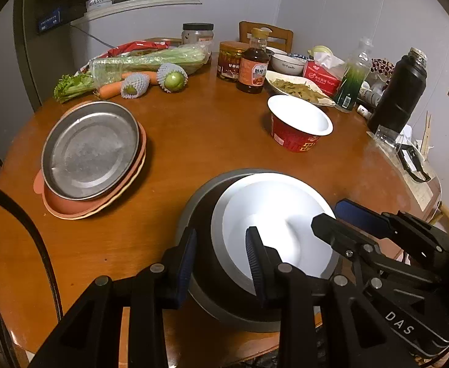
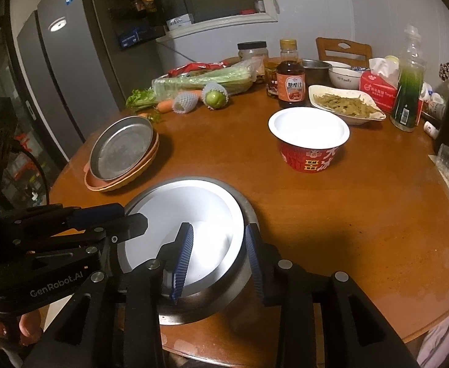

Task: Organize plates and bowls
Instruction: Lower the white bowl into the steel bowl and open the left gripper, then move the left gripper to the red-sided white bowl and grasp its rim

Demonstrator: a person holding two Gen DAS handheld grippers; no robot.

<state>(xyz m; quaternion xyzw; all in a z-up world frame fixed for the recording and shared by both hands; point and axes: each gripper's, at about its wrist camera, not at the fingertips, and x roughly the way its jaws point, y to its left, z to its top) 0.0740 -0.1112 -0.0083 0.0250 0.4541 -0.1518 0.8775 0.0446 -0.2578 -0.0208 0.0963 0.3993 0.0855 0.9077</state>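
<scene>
Round and brown, the wooden desk [image 2: 331, 214] fills both views, with a gray fridge [image 2: 55, 70] behind it and groceries along its far edge. Nearest the cameras sits a metal bowl [image 1: 200, 263] with a white bowl [image 1: 279, 220] nested inside it. Well apart, on the desk's left side, a steel plate [image 1: 91, 150] rests on top of a stack of pink plates [image 1: 129, 181]. Near the middle stands a red paper bowl [image 2: 308, 139] with a white inside, and beyond it a dish of greens [image 2: 345, 104].

Left hand-held gripper [image 1: 221, 260] has its fingers apart, straddling the metal bowl's wall, one finger outside and one inside over the white bowl. Right hand-held gripper [image 2: 218, 257] is likewise spread across the opposite rim, not clamped.
</scene>
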